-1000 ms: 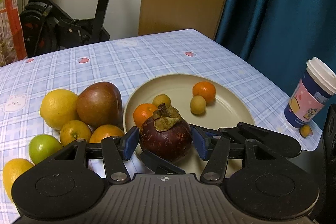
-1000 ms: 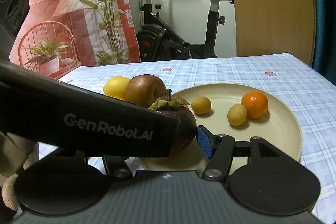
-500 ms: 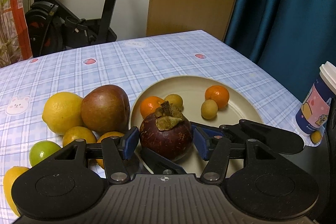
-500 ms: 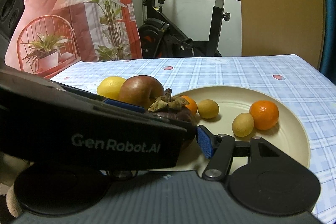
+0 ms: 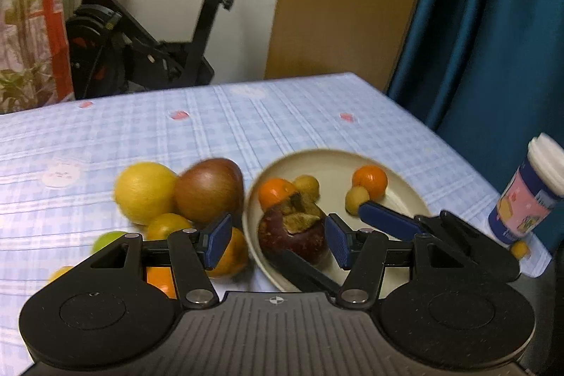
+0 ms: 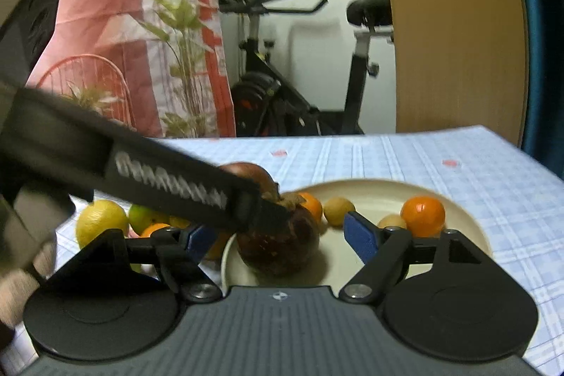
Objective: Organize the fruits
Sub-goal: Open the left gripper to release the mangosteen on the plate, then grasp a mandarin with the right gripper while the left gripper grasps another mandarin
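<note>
On the near edge of the plate (image 6: 469, 228) sits the mangosteen (image 5: 292, 236), set down among two small oranges and two pale yellow fruits. Right gripper (image 6: 278, 236): fingers have just been opening and now stand wide, clear of the mangosteen on both sides. Left gripper (image 5: 278, 240): fingers partly open, one pad close beside the fruit, the other well off it; nothing held. Compared with a second ago, both grips are released, so this fruit appears delivered. Lemon (image 5: 144, 191), apple (image 5: 208, 189) and other citrus remain on the tabletop (image 5: 211, 129)
</note>
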A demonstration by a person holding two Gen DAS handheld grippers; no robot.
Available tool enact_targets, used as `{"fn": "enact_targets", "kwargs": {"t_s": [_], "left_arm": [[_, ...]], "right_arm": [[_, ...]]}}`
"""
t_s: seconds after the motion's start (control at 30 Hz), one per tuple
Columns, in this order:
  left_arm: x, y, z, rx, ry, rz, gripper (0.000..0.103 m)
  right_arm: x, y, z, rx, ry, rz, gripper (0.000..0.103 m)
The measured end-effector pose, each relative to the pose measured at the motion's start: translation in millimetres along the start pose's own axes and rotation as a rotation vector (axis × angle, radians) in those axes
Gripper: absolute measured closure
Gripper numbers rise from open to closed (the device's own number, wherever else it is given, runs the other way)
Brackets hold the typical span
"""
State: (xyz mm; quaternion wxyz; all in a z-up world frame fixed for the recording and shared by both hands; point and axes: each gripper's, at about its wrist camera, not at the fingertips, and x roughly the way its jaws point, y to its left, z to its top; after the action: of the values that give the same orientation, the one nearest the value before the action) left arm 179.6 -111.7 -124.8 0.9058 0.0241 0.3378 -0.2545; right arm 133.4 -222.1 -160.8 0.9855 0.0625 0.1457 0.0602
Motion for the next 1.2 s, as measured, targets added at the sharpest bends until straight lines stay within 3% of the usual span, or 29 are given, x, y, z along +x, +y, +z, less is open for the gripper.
{"fn": "enact_targets", "kwargs": {"t_s": [0.2, 0.33, 0.57, 0.97, 1.2], "left_arm": [[-48, 31, -8, -0.117, -0.067, 0.059, 0.042], [-69, 57, -15, -0.157, -0.080, 0.145, 0.042], [-97, 93, -28, -0.226, -0.097, 0.224, 0.042], [-107, 108, -50, -0.278, -0.103, 0.186, 0.042], [-100, 102, -68, -0.255, -0.061, 0.155, 0.042]], "right_arm": [[-12, 1, -3, 0.004, -0.048, 0.040, 0.023], [-19, 7, -5, -0.017, -0.062, 0.045, 0.023], [-28, 20, -9, -0.042, -0.026, 0.099, 0.023], [-37, 56, -16, -0.115, 0.078, 0.148, 0.024], [-37, 66, -16, -0.130, 0.121, 0.157, 0.024]]}}
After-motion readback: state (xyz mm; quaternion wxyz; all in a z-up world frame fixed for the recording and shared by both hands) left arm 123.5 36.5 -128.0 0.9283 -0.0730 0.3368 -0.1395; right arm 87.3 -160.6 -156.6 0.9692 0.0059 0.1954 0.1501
